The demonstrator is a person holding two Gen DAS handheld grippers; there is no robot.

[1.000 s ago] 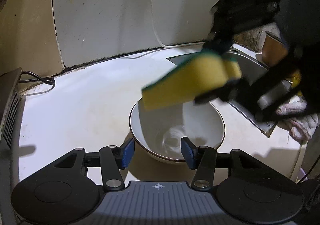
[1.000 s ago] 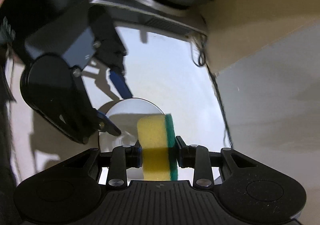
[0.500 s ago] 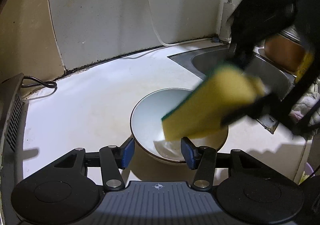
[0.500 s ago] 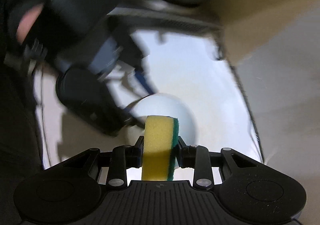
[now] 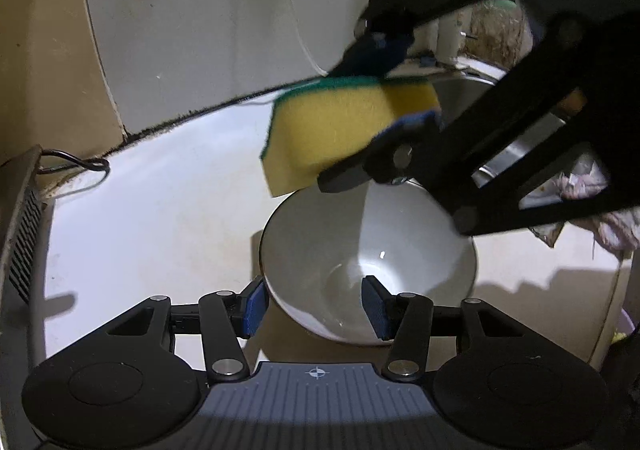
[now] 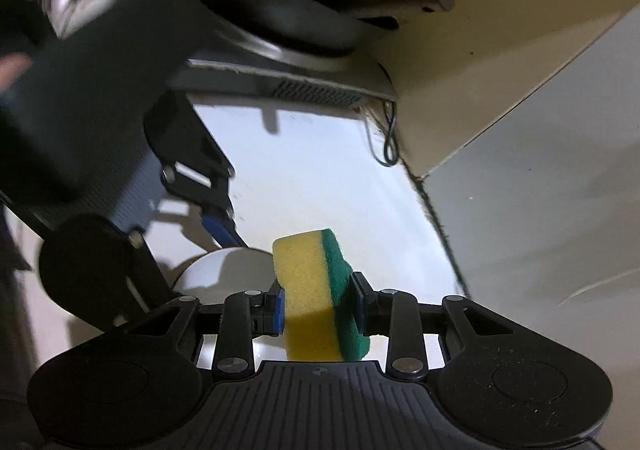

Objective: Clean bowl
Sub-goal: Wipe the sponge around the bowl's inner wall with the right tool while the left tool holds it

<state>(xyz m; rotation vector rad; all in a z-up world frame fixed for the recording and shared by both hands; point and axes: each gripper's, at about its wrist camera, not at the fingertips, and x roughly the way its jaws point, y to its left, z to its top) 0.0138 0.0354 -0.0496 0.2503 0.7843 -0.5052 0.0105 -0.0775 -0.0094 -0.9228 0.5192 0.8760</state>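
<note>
Right gripper (image 6: 318, 310) pinches a yellow-green sponge (image 5: 344, 130) above the white bowl (image 5: 368, 270); left gripper (image 5: 314, 308) sits spread, its blue pads straddling the bowl's near rim.

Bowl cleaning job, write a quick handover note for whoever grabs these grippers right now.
Left gripper: jaws open around the near rim of the white ceramic bowl on the pale counter; contact unclear.
Right gripper: shut on the yellow-and-green sponge, held above the bowl's far rim, not touching.
Done: sponge picked up.
Left: steady the bowl, scrub inside. Rinsing not yet visible.
</note>
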